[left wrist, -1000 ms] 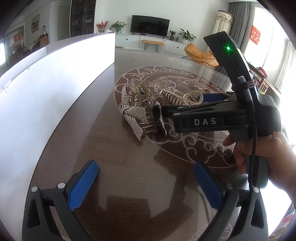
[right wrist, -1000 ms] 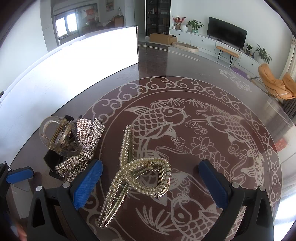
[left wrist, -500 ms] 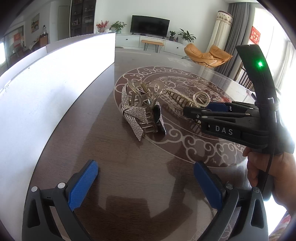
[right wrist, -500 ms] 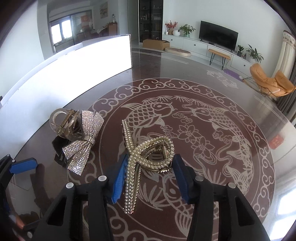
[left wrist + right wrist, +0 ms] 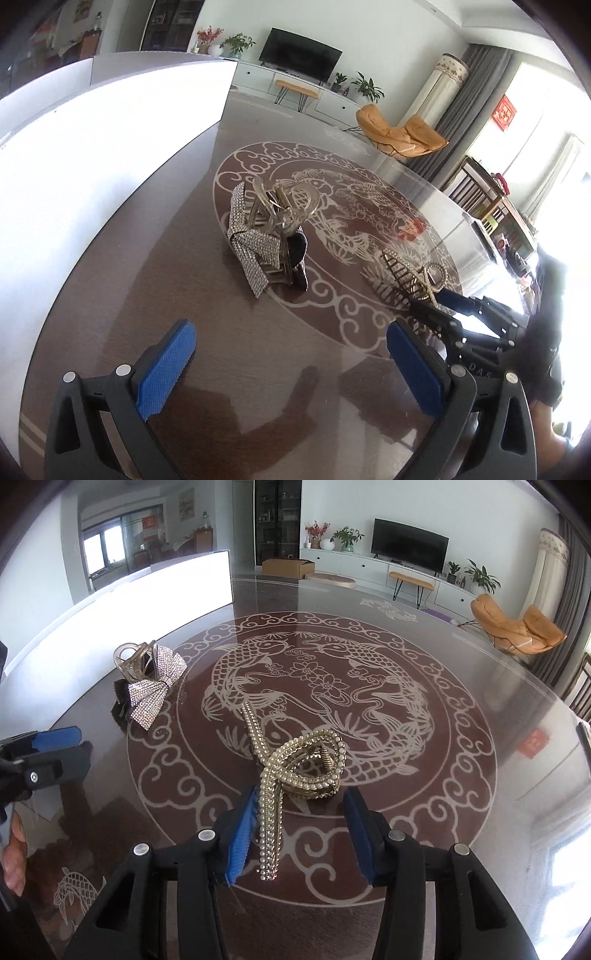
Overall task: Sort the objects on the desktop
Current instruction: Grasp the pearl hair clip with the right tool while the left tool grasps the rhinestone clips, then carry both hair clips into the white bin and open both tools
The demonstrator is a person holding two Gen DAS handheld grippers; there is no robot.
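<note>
A pearl-studded gold claw clip [image 5: 295, 768] sits between the fingers of my right gripper [image 5: 301, 834], which is shut on it and holds it over the table; it also shows in the left wrist view [image 5: 413, 275]. A pile of hair clips lies further left: a rhinestone bow clip [image 5: 155, 690], a clear claw clip [image 5: 129, 661] and a black clip [image 5: 120, 698]. The bow clip [image 5: 247, 240] also shows in the left wrist view. My left gripper [image 5: 291, 362] is open and empty, short of the pile.
The dark round table [image 5: 406, 830] has a white fish-and-cloud pattern. A white board [image 5: 92, 166] stands along its left side. The living room lies beyond, with a TV [image 5: 410, 550] and orange chairs [image 5: 517, 627].
My right gripper closed on the pearl clip and pulled it back toward the right, away from the pile. The left gripper stayed open and tilted a little.
</note>
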